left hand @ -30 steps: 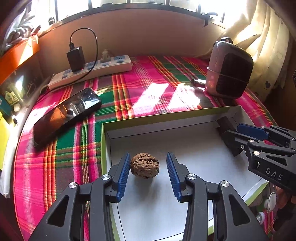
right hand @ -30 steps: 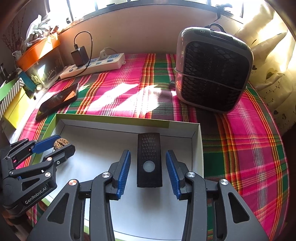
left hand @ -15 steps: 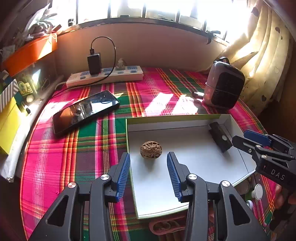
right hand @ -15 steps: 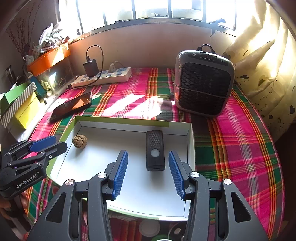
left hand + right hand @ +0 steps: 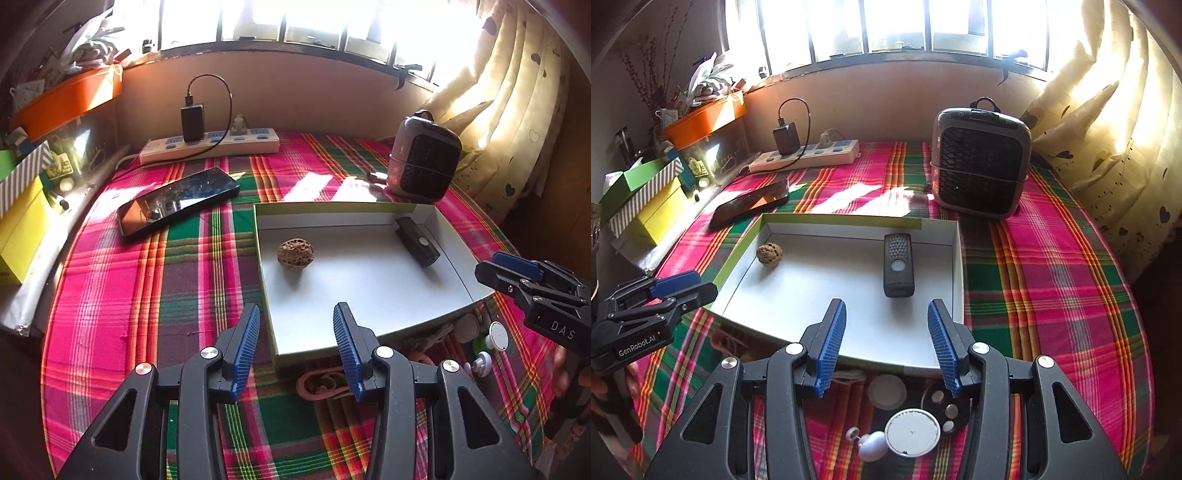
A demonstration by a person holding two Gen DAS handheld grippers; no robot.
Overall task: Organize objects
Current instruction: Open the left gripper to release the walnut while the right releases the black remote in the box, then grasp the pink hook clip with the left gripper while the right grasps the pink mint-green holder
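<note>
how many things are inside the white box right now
2. A walnut lies near the left wall of the white box, and a black remote-like device lies toward its right wall at the back. Both views show the floor of the box; nothing else shows there.

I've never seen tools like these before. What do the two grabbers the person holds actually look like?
Both are black plastic frames with triangular cut-outs and silver screw heads. Each finger carries a ribbed blue pad. The left gripper reads "GenRobot.AI" on its side, the right gripper "DAS". No cables show.
</note>
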